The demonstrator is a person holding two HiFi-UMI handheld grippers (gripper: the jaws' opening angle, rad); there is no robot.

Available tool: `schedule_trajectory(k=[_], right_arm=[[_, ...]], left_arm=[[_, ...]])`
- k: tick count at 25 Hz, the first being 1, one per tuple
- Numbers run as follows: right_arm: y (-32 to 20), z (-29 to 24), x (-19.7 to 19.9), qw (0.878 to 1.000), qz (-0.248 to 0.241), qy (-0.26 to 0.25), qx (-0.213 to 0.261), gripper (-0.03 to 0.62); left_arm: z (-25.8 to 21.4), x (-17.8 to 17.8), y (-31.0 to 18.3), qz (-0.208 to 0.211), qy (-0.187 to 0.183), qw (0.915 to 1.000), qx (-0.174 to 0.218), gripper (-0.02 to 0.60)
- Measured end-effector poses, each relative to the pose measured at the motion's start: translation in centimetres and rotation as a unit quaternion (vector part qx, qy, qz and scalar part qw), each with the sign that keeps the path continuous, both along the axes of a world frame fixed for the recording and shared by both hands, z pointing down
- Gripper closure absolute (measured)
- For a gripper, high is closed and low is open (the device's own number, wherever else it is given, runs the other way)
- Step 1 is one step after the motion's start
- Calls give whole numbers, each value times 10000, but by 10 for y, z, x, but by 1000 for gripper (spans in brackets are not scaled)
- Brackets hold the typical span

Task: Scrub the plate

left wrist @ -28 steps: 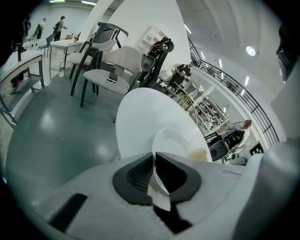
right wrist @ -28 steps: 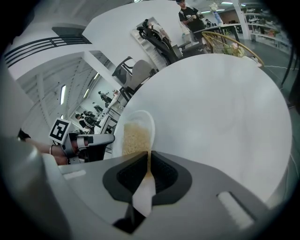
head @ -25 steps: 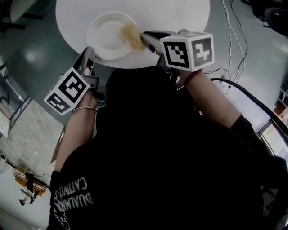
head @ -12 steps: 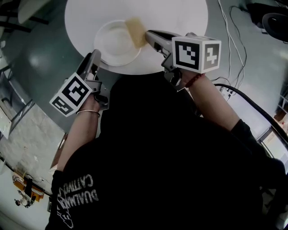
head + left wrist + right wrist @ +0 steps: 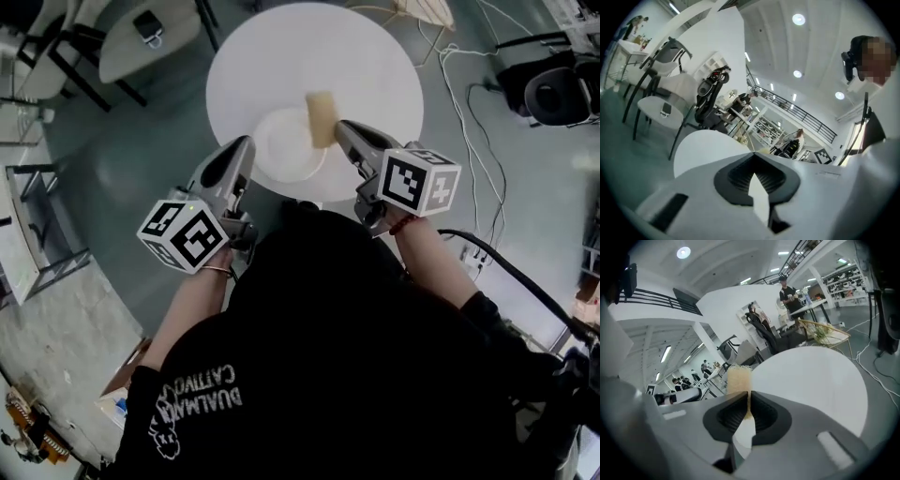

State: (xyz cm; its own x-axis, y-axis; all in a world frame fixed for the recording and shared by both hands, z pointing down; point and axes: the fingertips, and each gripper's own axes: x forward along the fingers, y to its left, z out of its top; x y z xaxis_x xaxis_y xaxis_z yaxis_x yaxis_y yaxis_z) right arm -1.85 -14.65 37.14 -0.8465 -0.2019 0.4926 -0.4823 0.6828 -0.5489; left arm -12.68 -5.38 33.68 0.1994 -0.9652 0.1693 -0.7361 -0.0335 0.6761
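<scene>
A white plate lies near the front edge of the round white table. My right gripper is shut on a tan sponge, which hangs over the plate's right rim. In the right gripper view the sponge sticks up from between the jaws, above the table. My left gripper is raised at the plate's left side and stands apart from it. Its jaws have just been closing and meet with nothing between them. Neither gripper view shows the plate.
A small table with a dark object and chairs stands at the back left. Cables trail over the floor at the right, near a black chair base. A wire rack sits at the table's far edge.
Both grippers have risen from the table. The left one has left the plate's rim. The sponge has lifted off the plate, still held by the right gripper. The head view has pulled back.
</scene>
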Motion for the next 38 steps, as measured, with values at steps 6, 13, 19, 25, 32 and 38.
schedule_trajectory(k=[6,13,19,25,32,38], right_arm=[[17,-122,-29,9895,-129,-820,1185,569],[79,-245,-39,9674,-391,-1349,2109,569],[121,-293,-43,9584,-551,-1514,2354,571],[164,-292,-36,9574,-503,-1601,2352,571],[192,-281,-25,9602,-516,-1484,2308,572],[204,-277,-16,9620,-435,-1389,2309,572]], left_arm=[[-116,-9,22,103,-1636,9825,887,581],[-210,-11,89,-30,-2055,9642,1675,581],[-248,-16,129,-197,-2151,9572,1928,581],[-248,-13,172,-206,-2239,9527,2045,581],[-244,-3,193,-152,-2234,9534,2022,581],[-244,3,208,-121,-2240,9536,2009,581]])
